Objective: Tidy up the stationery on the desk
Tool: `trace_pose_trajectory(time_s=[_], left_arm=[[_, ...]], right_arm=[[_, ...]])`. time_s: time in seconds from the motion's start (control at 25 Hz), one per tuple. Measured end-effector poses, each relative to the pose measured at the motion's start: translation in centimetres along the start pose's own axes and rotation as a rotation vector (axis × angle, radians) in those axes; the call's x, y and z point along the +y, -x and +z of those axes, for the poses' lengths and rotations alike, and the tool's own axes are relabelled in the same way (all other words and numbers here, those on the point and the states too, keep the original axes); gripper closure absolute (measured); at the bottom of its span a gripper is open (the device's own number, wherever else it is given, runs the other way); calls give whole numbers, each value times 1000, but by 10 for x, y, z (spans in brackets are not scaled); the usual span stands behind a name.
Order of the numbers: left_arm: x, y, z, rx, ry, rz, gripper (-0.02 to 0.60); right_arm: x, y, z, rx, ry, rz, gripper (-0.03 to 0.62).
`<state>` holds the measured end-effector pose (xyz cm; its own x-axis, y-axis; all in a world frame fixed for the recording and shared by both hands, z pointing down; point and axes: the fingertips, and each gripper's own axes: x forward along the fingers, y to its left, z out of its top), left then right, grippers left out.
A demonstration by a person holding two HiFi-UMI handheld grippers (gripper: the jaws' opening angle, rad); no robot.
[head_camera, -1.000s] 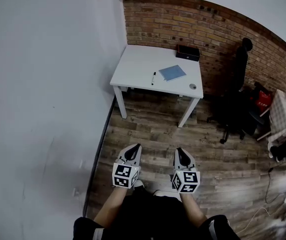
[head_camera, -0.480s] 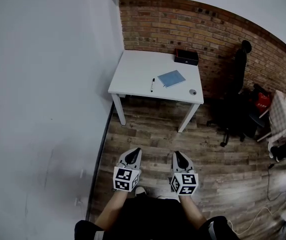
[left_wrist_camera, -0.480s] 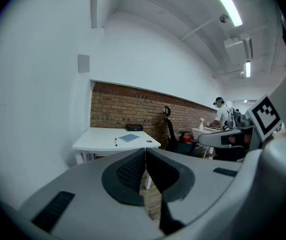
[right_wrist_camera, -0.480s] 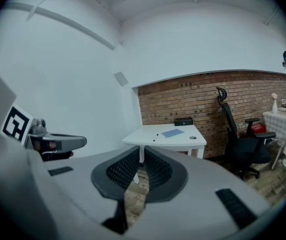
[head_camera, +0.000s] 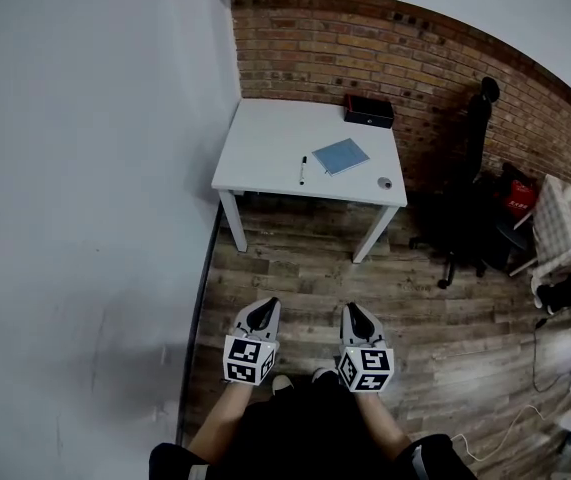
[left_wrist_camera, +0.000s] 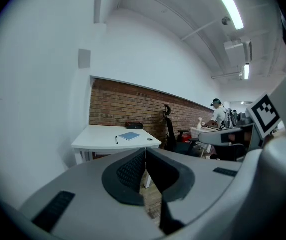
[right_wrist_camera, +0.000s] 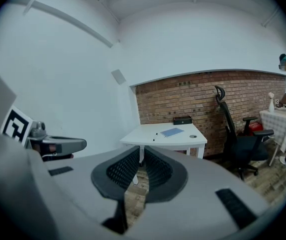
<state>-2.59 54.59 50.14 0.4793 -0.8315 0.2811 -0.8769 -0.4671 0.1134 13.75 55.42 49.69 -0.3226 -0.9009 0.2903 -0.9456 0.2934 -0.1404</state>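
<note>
Both my left gripper (head_camera: pixel 262 309) and right gripper (head_camera: pixel 356 312) are closed tight, empty and touching nothing, side by side over the floor, while the pen (head_camera: pixel 303 170) and notebook (head_camera: pixel 341 155) lie on the desk (head_camera: pixel 265 138) well ahead of them.

A: State the colours of the desk and its items.

B: Desk (head_camera: pixel 275 138): white. Notebook (head_camera: pixel 341 155): light blue. Pen (head_camera: pixel 303 170): mostly black. Box (head_camera: pixel 368 111): black.

A: And the surroundings?

B: Brick wall (head_camera: pixel 365 48): red-brown with pale mortar lines. Floor (head_camera: pixel 365 288): brown planks in mixed tones. Chair (head_camera: pixel 470 168): black.

A: The grippers?

B: Left gripper (head_camera: pixel 261 308) and right gripper (head_camera: pixel 355 310): grey bodies, black textured pads (left_wrist_camera: pixel 131 170), cubes (head_camera: pixel 248 358) with black-and-white square markers.
</note>
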Motion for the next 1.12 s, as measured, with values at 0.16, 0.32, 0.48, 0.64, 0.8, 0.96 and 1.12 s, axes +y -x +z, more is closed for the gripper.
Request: trace_pose_trajectory(time_s=[0.16, 0.32, 0.48, 0.64, 0.8, 0.96, 1.12], left_arm=[[0, -8, -2, 11, 1, -18, 565], [3, -22, -3, 19, 0, -28, 565], [10, -42, -2, 25, 0, -30, 565], [27, -68, 4, 32, 0, -23, 565], [46, -104, 14, 41, 0, -20, 565], [64, -142, 24, 56, -1, -10, 565], [76, -178, 45, 60, -9, 5, 565]], right_arm=[[-4, -4, -3, 10, -9, -13, 570], [-9, -14, -5, 17, -15, -16, 569], [-15, -37, -8, 30, -20, -10, 569], [-20, -69, 2, 28, -21, 6, 569], [-34, -110, 15, 30, -25, 12, 569], [-48, -152, 28, 36, -28, 30, 569], [-62, -192, 50, 34, -25, 63, 569]])
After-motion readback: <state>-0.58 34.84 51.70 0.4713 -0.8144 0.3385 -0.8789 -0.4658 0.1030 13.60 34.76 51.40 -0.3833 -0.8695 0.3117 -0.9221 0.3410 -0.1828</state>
